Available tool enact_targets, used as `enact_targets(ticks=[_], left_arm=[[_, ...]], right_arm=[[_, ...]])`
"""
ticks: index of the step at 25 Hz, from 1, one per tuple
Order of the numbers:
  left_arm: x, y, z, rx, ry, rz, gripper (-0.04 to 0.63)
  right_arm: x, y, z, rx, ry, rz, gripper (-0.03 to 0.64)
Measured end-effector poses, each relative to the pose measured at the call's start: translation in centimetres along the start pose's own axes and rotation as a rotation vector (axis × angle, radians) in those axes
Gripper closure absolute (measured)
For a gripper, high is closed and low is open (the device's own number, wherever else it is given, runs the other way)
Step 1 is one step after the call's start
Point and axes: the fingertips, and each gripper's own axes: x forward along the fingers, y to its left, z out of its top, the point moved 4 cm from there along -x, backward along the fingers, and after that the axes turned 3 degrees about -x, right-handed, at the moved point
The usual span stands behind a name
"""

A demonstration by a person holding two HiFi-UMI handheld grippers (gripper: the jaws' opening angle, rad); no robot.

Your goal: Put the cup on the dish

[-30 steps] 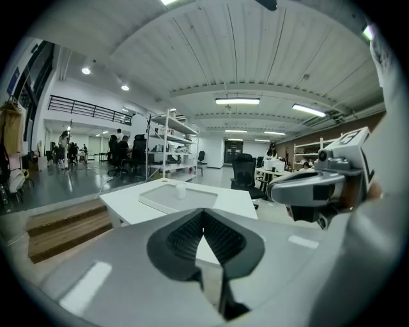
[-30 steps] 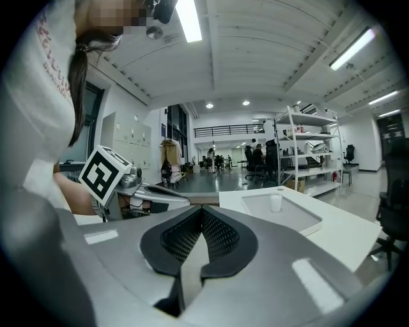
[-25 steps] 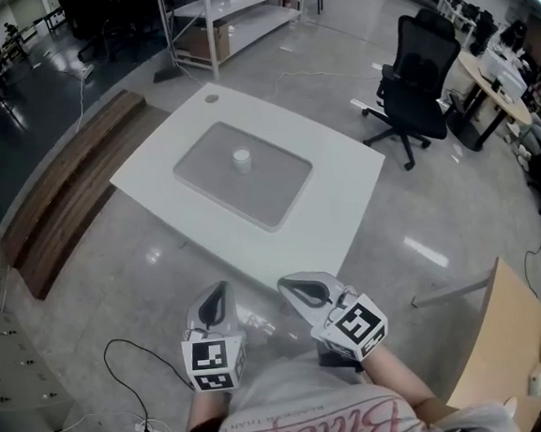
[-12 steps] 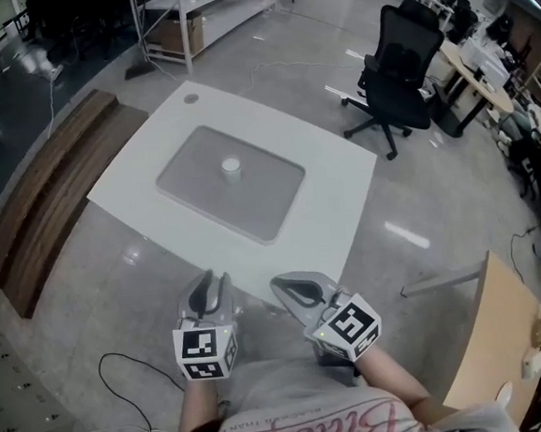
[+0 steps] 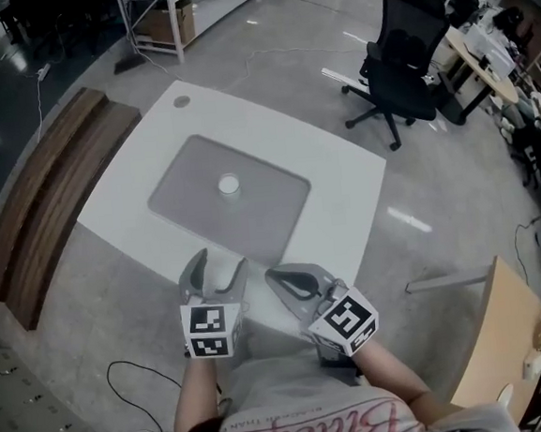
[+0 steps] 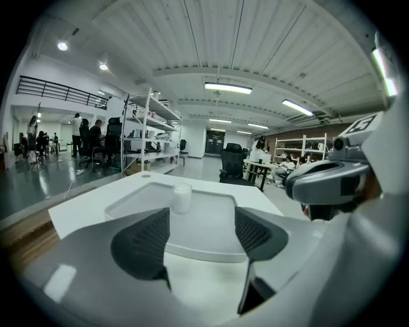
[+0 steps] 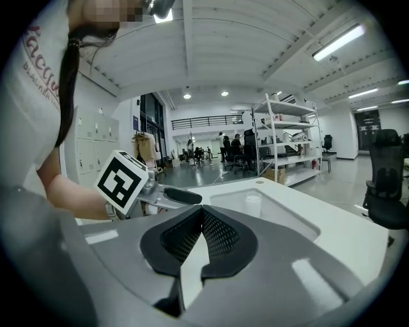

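Opening L tool (image 5: 220, 262), empty | R tool (image 5: 274, 276) jaws together | cup (image 5: 228, 183) well ahead, prob. on dish (image 5: 193, 215)

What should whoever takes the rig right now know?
Left gripper: jaws opening, nothing between them, at the near edge of the white table.
Right gripper: shut, empty, beside the left one.
Cup: upright on the grey tray mid-table, clear of both grippers.
Done: if the tray is the dish, the cup already stands on it; no other dish shows.
Left: otherwise find the dish, then grasp and move the cup.
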Motion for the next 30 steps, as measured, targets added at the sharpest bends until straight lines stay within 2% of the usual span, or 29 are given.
enact_targets(ticks=[6,18,23,24,25,30], left_arm=[[5.4,1.6,0.5,0.025,0.055,-0.006,0.255],[13.4,3.9,0.0,0.066,0.151,0.009,0.255],[15.4,4.6,1.0,0.109,0.145,0.032,0.267],[15.5,4.7,1.2,0.113,0.133,0.043,0.321],[15.6,4.6,1.4,0.111,0.119,0.052,0.336],[15.8,4.4,1.4,0.104,0.098,0.056,0.339]], right_arm=[[1.7,-2.7,-0.2,0.03,0.009,-0.004,0.615],[4.0,-5.8,-1.5,0.128,0.041,-0.035,0.615],[4.4,-7.0,-1.8,0.16,0.052,-0.06,0.615],[4.4,-7.2,-1.8,0.165,0.055,-0.062,0.615],[4.4,-7.3,-1.9,0.171,0.058,-0.064,0.615],[4.6,-7.4,-2.0,0.173,0.063,-0.049,0.615]])
